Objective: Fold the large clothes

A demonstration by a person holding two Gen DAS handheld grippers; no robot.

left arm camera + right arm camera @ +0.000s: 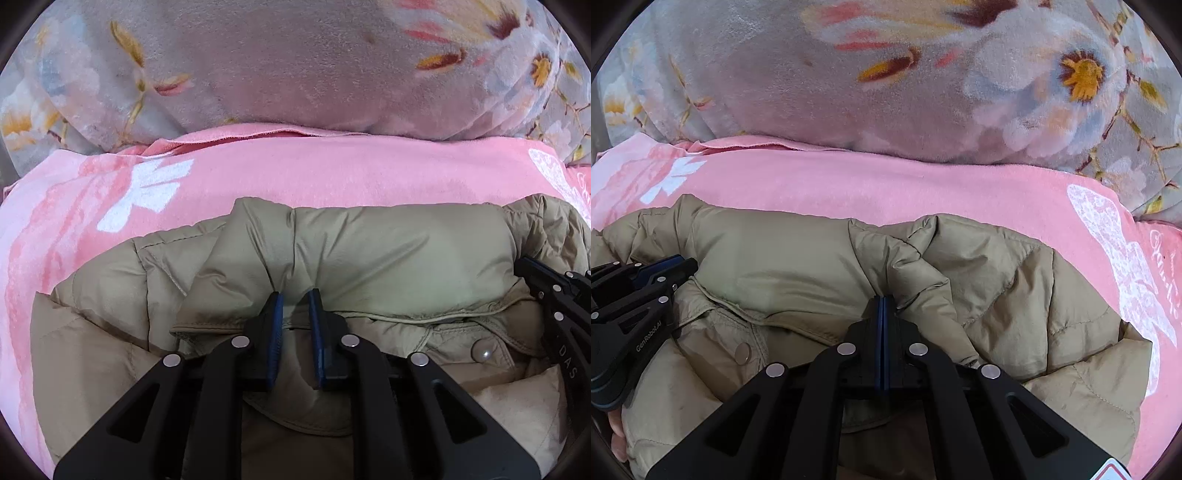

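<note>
A tan puffer jacket [388, 258] lies bunched on a pink blanket; it also shows in the right wrist view [775, 258]. My left gripper [295, 299] sits on the jacket's folded edge with its jaws a small gap apart and fabric showing between them; it appears at the left of the right wrist view [646, 280]. My right gripper [882, 302] has its blue pads pressed together at a fold of the jacket, pinching the fabric. It shows at the right edge of the left wrist view [554, 295].
The pink blanket [332, 173] with white prints covers the surface under the jacket [923, 188]. A grey floral plush blanket [295, 66] is piled behind it [812, 92]. A snap button [482, 352] sits on the jacket's placket.
</note>
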